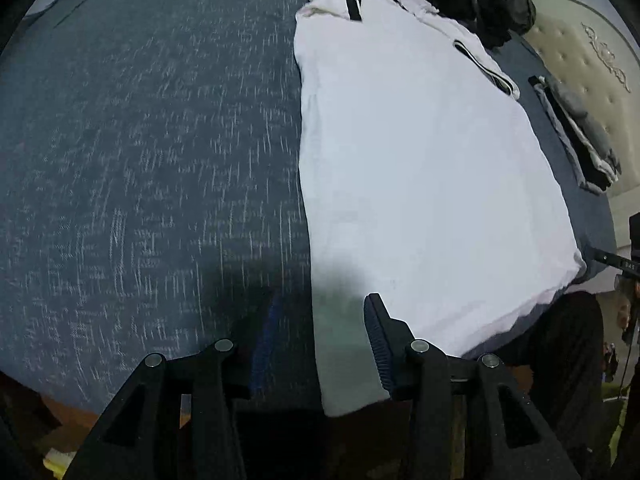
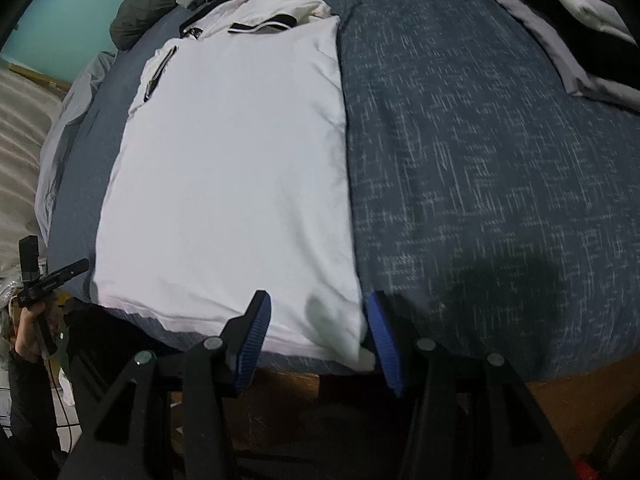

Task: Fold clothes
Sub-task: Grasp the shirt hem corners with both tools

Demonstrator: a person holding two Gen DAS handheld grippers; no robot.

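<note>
While a white polo shirt (image 1: 420,168) is lying lengthwise on the blue bedspread (image 1: 152,152), the left gripper (image 1: 316,340) is hovering half-open, gripping nothing, the shirt's folded edge passing between its fingers. Only this view is showing a folded stack (image 1: 576,136) beyond. The right gripper (image 2: 318,328) is straddling the hem corner, pads apparently not pressing; a person's hand (image 2: 28,336) is showing left of it.

The left gripper's (image 1: 316,344) left finger (image 1: 264,344) is smeared to a bluish streak by motion, so how its pad stands is unclear. At the bed's (image 1: 140,140) far edge, dark clothes (image 1: 492,4) run out of frame, too heaped to name. The white shirt's (image 2: 228,184) near hem corner hides behind the right gripper's (image 2: 320,332) finger (image 2: 384,340). A folded stack (image 1: 576,136) near the headboard (image 1: 592,68) is too small to read.
</note>
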